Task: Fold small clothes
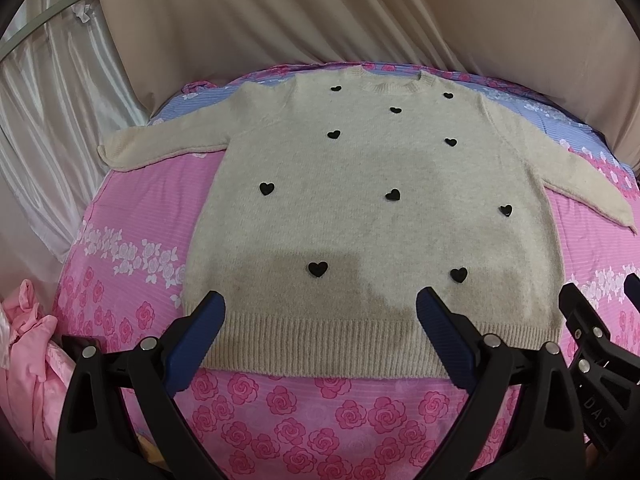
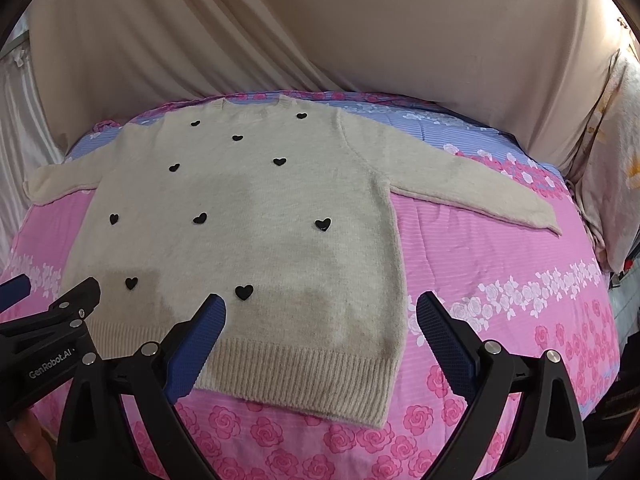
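A cream knitted sweater [image 1: 360, 184] with black hearts lies flat and face up on the pink rose bedspread [image 1: 304, 412], both sleeves spread out to the sides. My left gripper [image 1: 320, 308] hovers open over its ribbed hem [image 1: 320, 344], holding nothing. My right gripper [image 2: 320, 308] is open too, above the sweater [image 2: 256, 216] at its lower right corner, one finger [image 2: 200, 340] over the hem and the other [image 2: 448, 340] over bare bedspread. The right gripper [image 1: 600, 312] shows at the right edge of the left wrist view; the left gripper [image 2: 40, 300] shows at the left edge of the right wrist view.
A beige draped cloth [image 1: 360, 20] rises behind the bed. Pink garments [image 1: 28, 344] are heaped at the bed's left side. A pale patterned pillow or cloth [image 2: 612, 160] stands at the right. The bedspread [image 2: 500, 260] curves down at its edges.
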